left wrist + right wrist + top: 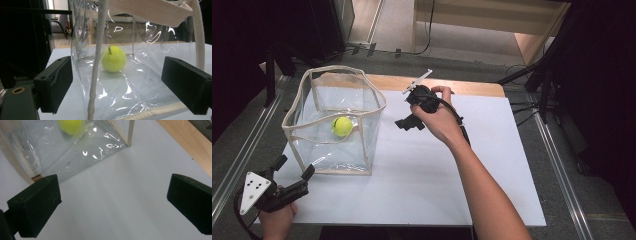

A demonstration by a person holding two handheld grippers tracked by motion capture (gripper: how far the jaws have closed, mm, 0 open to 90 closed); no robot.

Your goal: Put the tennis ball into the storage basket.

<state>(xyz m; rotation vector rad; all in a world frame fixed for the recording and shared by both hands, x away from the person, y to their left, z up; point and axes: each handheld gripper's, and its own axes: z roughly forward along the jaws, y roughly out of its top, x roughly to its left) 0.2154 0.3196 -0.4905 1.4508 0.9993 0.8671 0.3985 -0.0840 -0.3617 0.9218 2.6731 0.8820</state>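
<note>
A clear plastic bag [343, 150] with cream fabric trim stands open-topped at the left of the white sheet [437, 170]. A yellow tennis ball [342, 126] lies on its floor. My left gripper [295, 166] is open near the front left corner of the sheet and points at the bag's near corner. In the left gripper view, the bag [140, 85] and the ball [113, 59] lie ahead of the left gripper [120, 85]. My right gripper [406, 111] hovers open just right of the bag. In the right gripper view, the bag [82, 150] and the ball [71, 125] sit beyond the right gripper [113, 205], which holds nothing.
The white sheet covers a wooden tabletop [452, 86] whose far edge shows bare. Metal rails [242, 160] run along both sides of the table. Dark stands and cables [532, 75] sit at the far right.
</note>
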